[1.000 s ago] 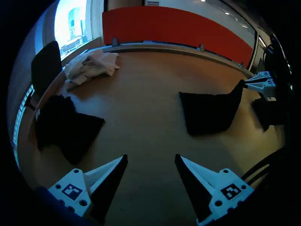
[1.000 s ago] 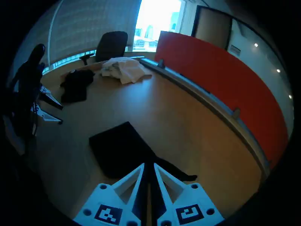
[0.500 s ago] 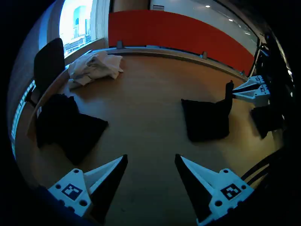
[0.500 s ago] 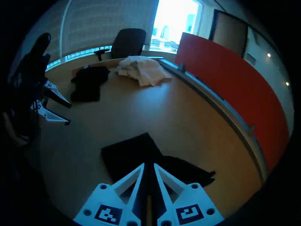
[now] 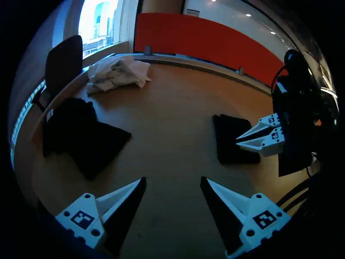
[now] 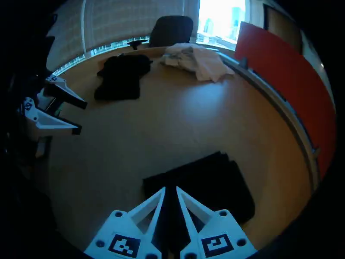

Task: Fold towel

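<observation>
The black towel [image 6: 207,185] lies folded flat on the table [image 5: 172,108]. The right gripper [image 6: 170,188] is narrow over its edge; I cannot tell whether it pinches cloth. The left gripper [image 5: 173,178] gapes wide, well apart.

folded towel [image 5: 235,139] 1; cloth piles [image 5: 82,134] [image 5: 118,73] 2; chair [image 5: 62,62] 1; grippers [image 5: 172,181] [image 6: 170,190] 2

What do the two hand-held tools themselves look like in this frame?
Both the left tool and right tool have white, wedge-shaped fingers tapering to points, black inner pads, and a square black-and-white marker near each finger's base. Black cables run beside the left one.
</observation>
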